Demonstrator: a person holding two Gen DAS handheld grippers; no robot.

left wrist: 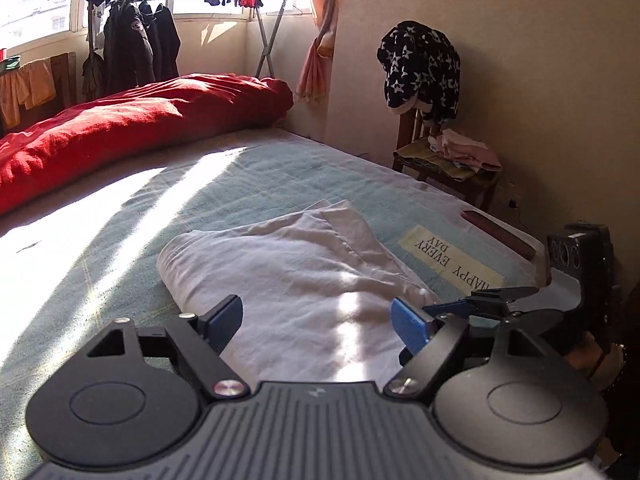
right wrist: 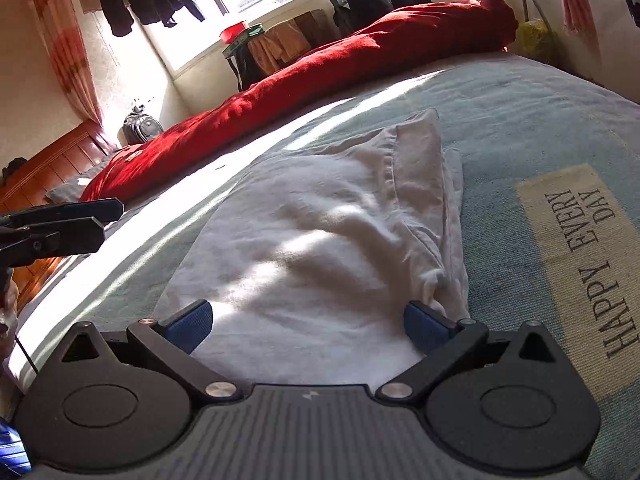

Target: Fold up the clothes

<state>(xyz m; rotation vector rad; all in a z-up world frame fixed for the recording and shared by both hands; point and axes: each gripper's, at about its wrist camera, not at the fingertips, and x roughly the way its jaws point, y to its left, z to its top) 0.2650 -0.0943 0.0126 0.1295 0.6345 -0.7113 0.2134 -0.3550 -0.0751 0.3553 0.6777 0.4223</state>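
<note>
Left wrist view: a wide bed under a pale blue woven cover fills the frame's middle, with a long rolled red blanket across the upper left. A folded white cotton garment lies at centre on the cover, sun patches across it, just beside a cream "HAPPY EVERY DAY" label to its right. A wooden chair draped with a star-print garment stands at right. The left gripper hangs released, 2 blue pads spread over the garment's near edge. The right gripper is equally released, holding nothing.
</note>
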